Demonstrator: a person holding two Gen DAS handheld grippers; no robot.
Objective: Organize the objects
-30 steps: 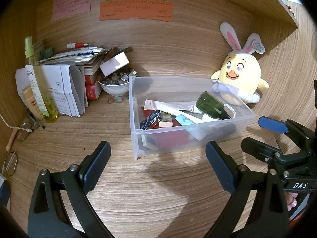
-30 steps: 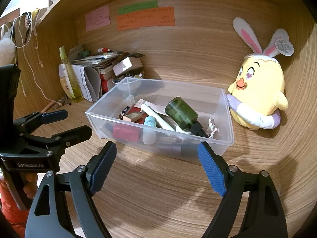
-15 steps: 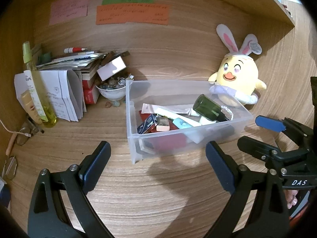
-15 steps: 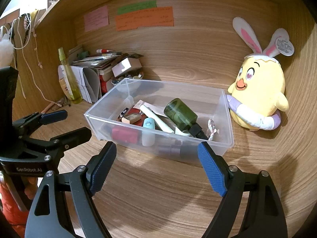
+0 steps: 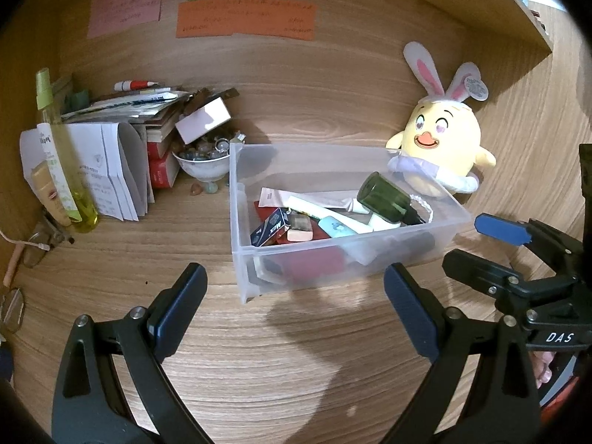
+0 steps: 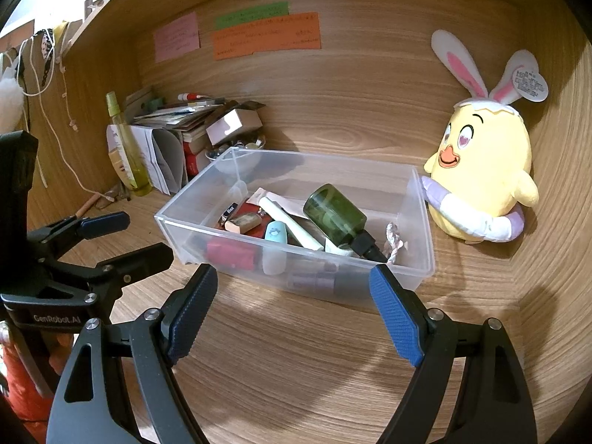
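The left claw (image 5: 294, 307) is held with its two fingers spread wide apart and nothing between them, low over the wooden desk (image 5: 259, 362) and just short of the near wall of a clear plastic bin (image 5: 240, 192); the right claw (image 6: 292, 314) is likewise held apart and empty, near the bin's long front wall, and each claw is seen at the edge of the other's view, the two being side by side but not touching. Inside the bin a dark green bottle (image 6: 335, 216) with a black cap is laid on its side, tilted across a white tube (image 6: 290, 227); beside these are seen a pale blue case (image 6: 275, 231), a tan eraser (image 5: 299, 233), a small dark blue box (image 5: 270, 227), a red flat item (image 6: 231, 253) pressed near the front wall, and a twisted white cord (image 6: 393, 244) at the end nearest the plush. A yellow chick plush (image 6: 484, 170) with rabbit ears is seated just beside the bin's far end, against the wooden back wall. At the other end, a white bowl (image 5: 201, 166) of small stones stands close to the bin, with a small white box (image 5: 203, 124) resting tilted above it. Further out, a stack of books and papers (image 5: 148, 111) is piled, a red-and-white marker (image 5: 135, 84) lying on top, and a tall yellow-green spray bottle (image 5: 59, 155) stands upright beside folded papers (image 5: 107, 170). Pink, green and orange notes (image 5: 246, 18) are stuck on the back wall
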